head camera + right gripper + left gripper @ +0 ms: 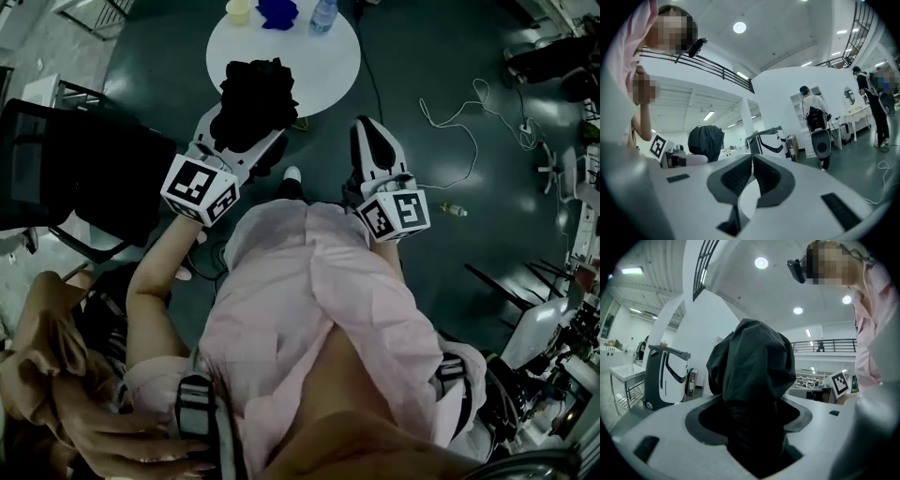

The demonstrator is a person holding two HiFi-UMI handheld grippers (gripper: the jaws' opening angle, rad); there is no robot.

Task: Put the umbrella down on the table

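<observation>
A folded black umbrella (255, 98) is held up in front of the person, its crumpled fabric bunched above my left gripper (246, 136), which is shut on it. In the left gripper view the umbrella (752, 362) fills the gap between the jaws of the left gripper (752, 427). The right gripper (367, 127) is to the right of it, apart from it, jaws pressed together with nothing between them (753, 161). The umbrella (705, 140) shows to its left. The round white table (319, 66) stands on the floor beyond both grippers.
A yellow cup (238, 11), a blue object (277, 11) and a water bottle (323, 14) stand at the table's far edge. A black chair (75, 178) is on the left. White cables (459, 122) lie on the floor. People (815, 117) stand farther off.
</observation>
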